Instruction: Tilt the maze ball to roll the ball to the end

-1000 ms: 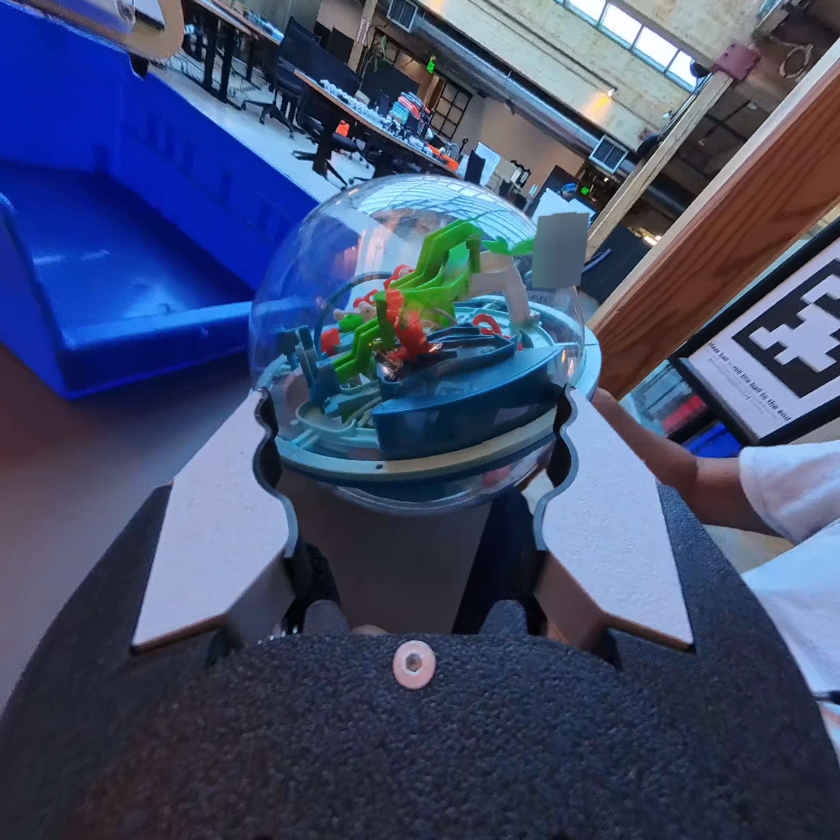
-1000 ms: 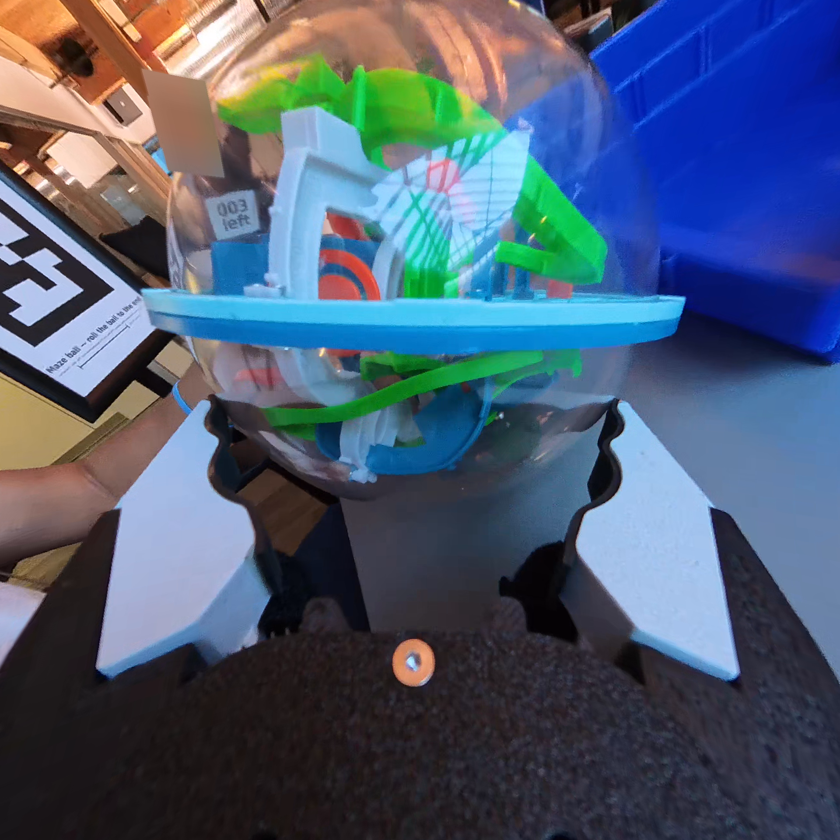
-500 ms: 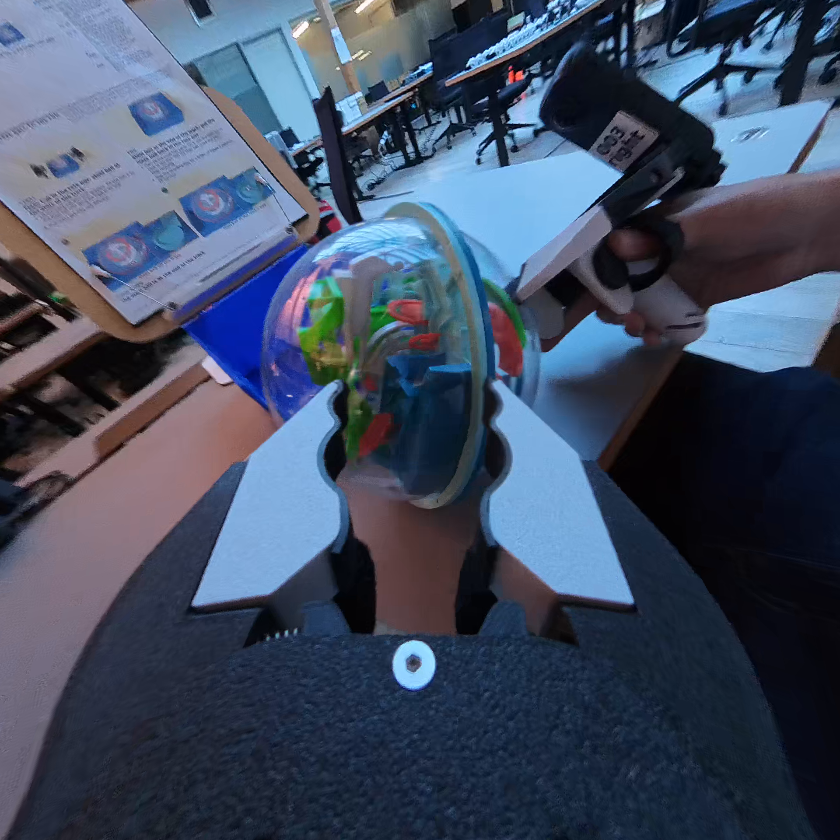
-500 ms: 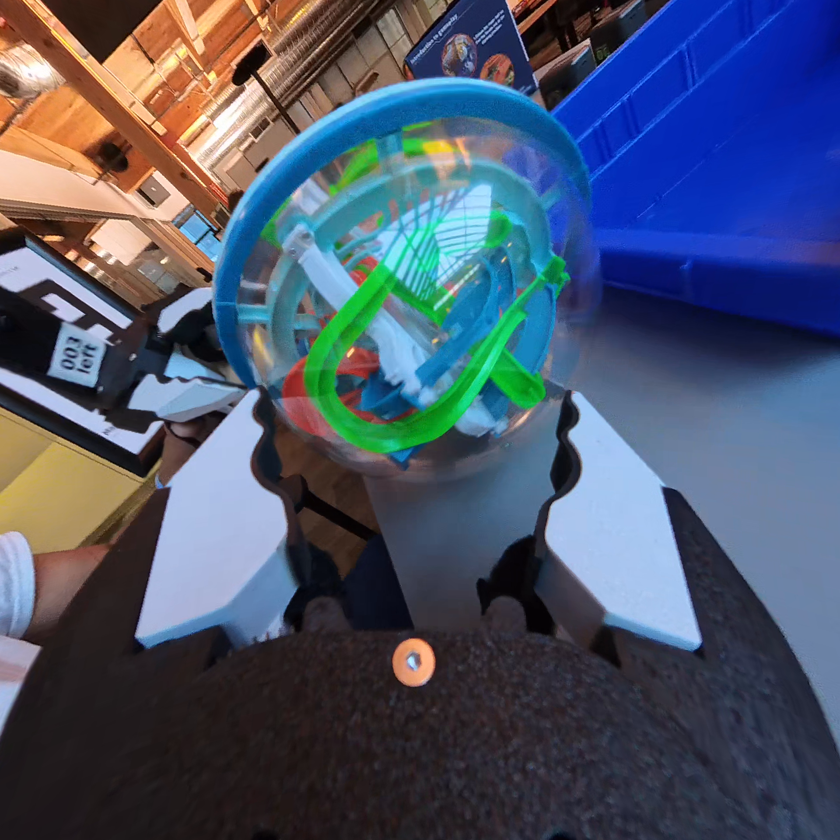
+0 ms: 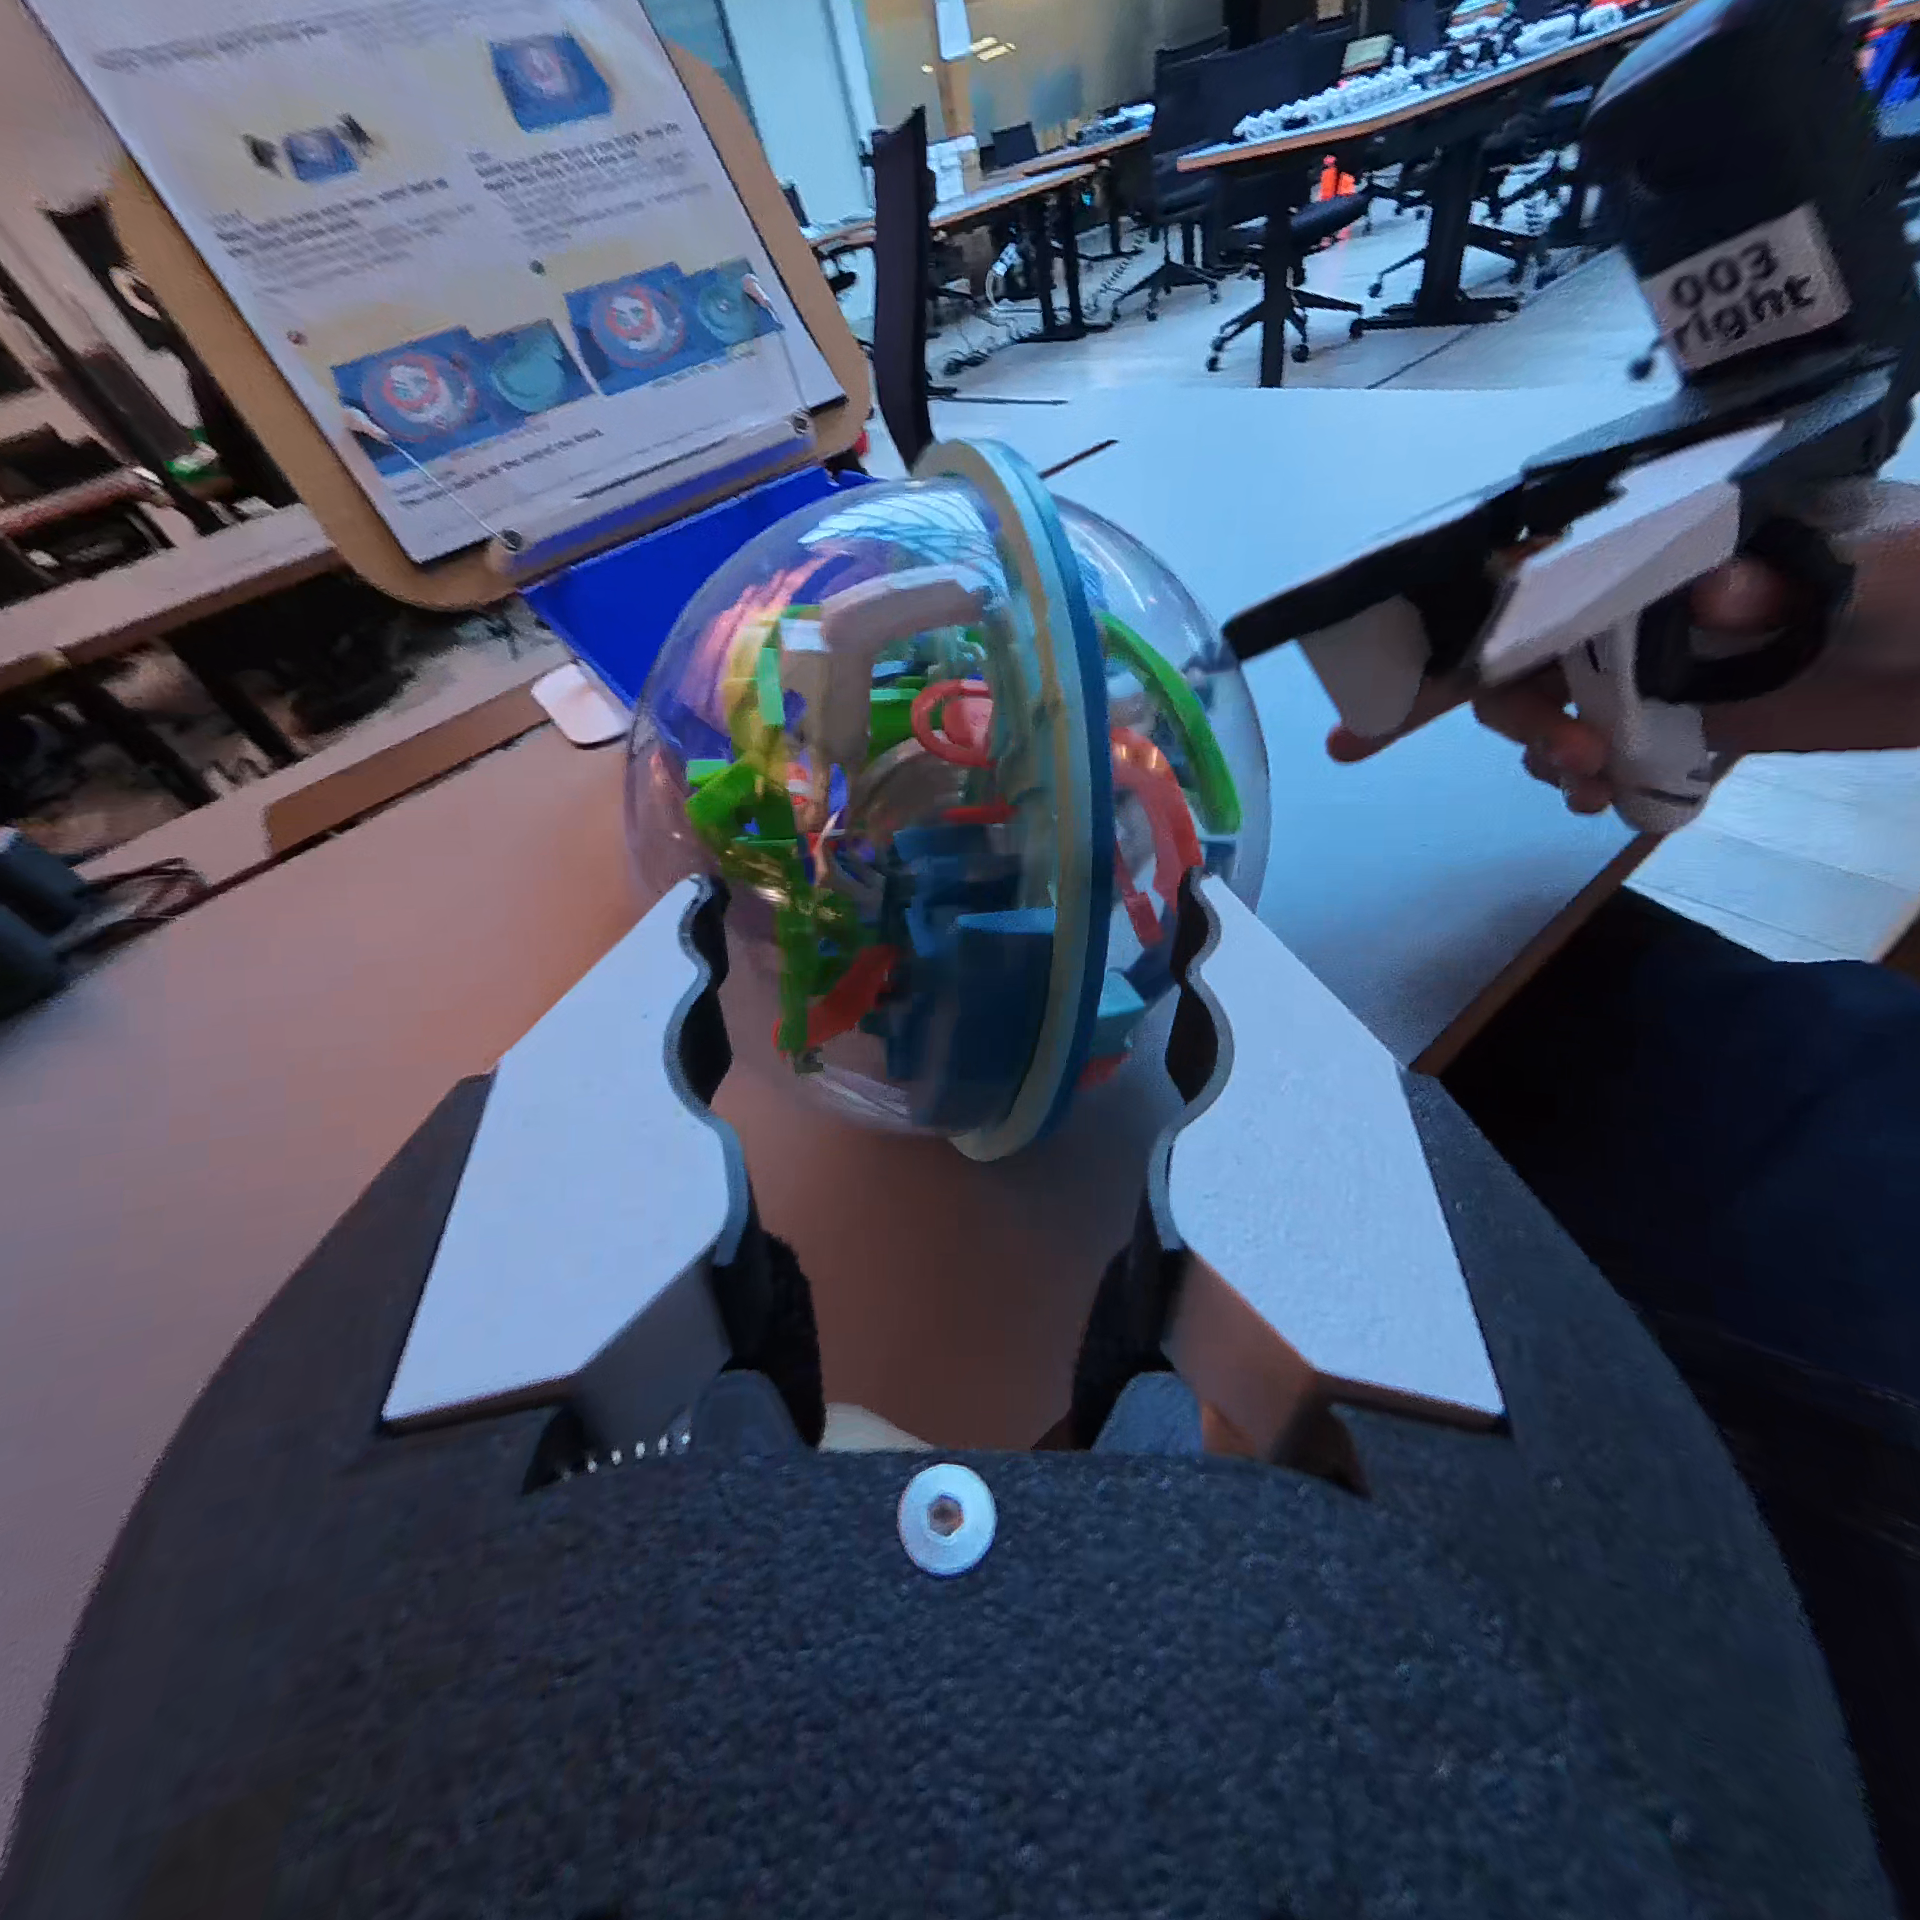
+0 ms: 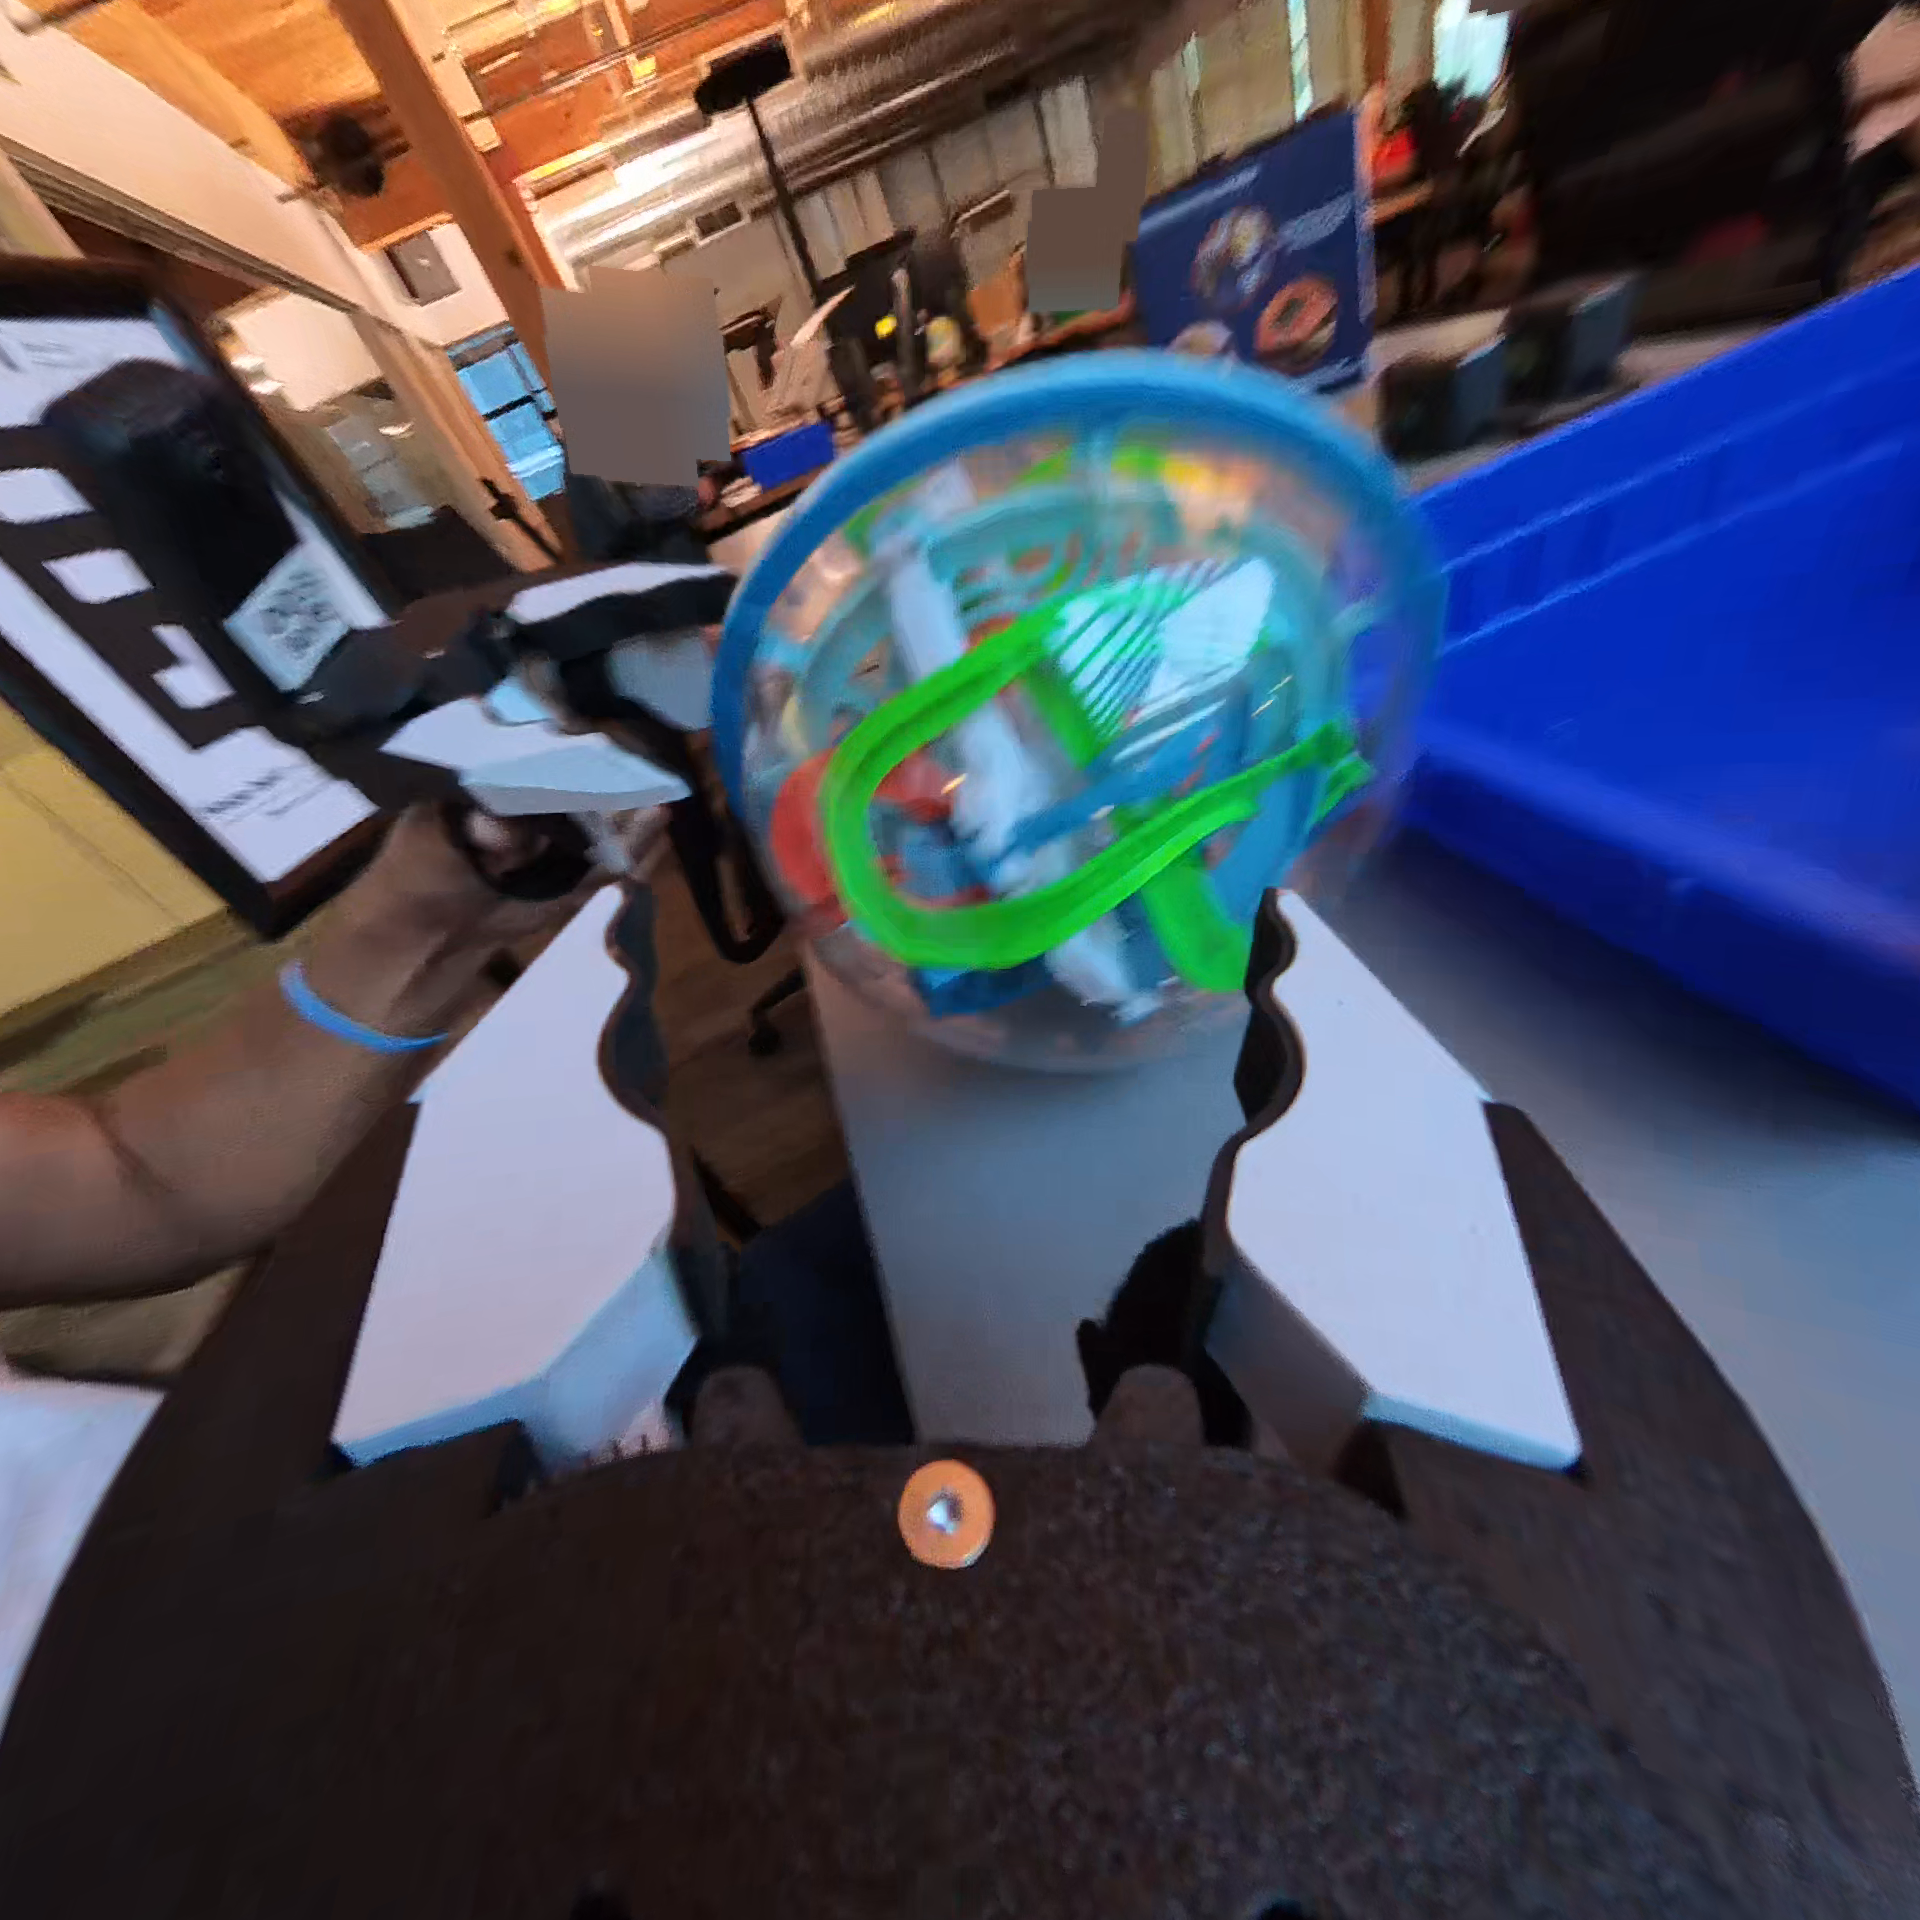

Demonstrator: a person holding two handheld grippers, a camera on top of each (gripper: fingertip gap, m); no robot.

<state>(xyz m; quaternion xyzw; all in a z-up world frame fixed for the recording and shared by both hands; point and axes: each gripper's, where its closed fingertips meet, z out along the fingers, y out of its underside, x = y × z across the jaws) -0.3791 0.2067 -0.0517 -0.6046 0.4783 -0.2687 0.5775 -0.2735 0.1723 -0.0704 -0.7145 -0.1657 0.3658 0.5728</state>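
Now that the maze ball point(image 5: 940, 800) is rolled rim-upright, left gripper point(image 5: 951, 987) still clenches it; right gripper point(image 5: 1371, 675), at two o'clock, looks released, so tilting continues.

Motion smears the right wrist view, worst on the clear plastic maze ball point(image 6: 1075, 727); the left view is sharper, with bowed edges and warm indoor light.

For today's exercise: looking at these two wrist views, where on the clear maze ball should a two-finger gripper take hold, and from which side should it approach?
Probably best to grip the maze ball on the smooth clear domes, one finger on each side of the blue equator rim, coming from below as the left gripper does. The rim stands nearly upright, so it passes between the fingers.
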